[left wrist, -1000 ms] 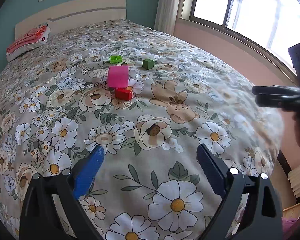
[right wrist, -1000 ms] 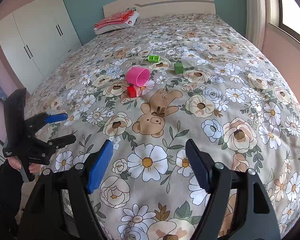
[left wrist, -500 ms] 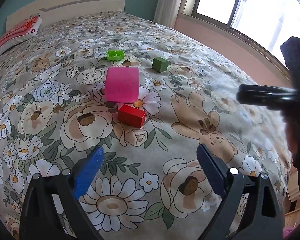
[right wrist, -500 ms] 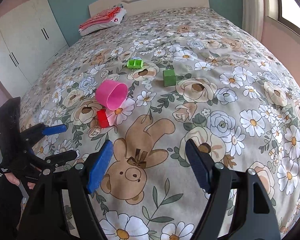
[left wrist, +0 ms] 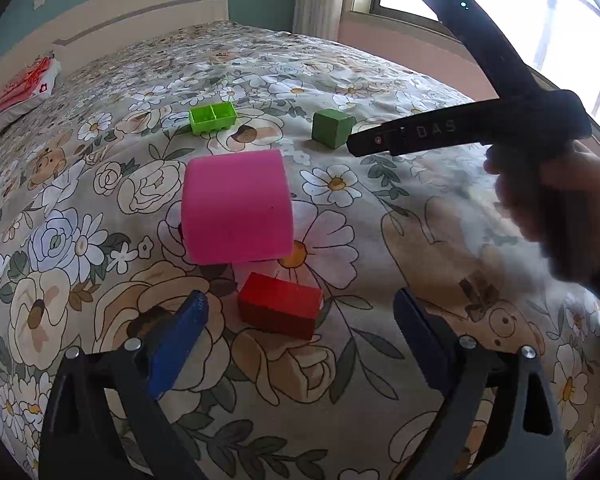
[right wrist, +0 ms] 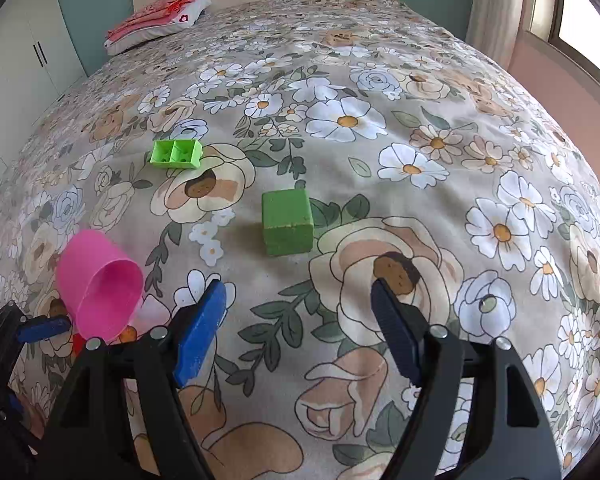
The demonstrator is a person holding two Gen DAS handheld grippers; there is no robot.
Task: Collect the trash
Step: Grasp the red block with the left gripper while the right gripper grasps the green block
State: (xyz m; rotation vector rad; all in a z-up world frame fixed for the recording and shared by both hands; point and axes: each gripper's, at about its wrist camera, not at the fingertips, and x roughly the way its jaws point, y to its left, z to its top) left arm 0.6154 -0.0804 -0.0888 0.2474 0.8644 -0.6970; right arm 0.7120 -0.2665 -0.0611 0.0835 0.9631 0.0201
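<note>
Basically both hand-held grippers were open and empty, angled down at the bed (right wrist: 480, 92), nothing between the jaws on either side.

Left hand-held gripper (left wrist: 300, 332) sat over the red block (left wrist: 278, 305), which lay just ahead of the jaws, roughly centred in the gap. Pink cup (left wrist: 236, 206) lay tipped on its side just beyond the red block, mouth toward the foot-end edge of the bed; likely the bin for the trash, though it would need standing up first. Contact between cup and block: couldn't tell.

Right hand-held gripper (right wrist: 300, 320) lined up on the green cube (right wrist: 287, 222), which sat ahead of the jaws and clear of them. Lime two-cell brick (right wrist: 176, 154) was further toward the headboard, open side up, apart from the cube.

Judged: each side was picking its own nearest piece, hence the split. All four items sat mid-bed, away from every edge, nothing collected yet. Soft duvet means the pieces could sink or tip when pinched. Folded red-and-white bedding (right wrist: 156, 20) sat at the headboard corner, not involved.
</note>
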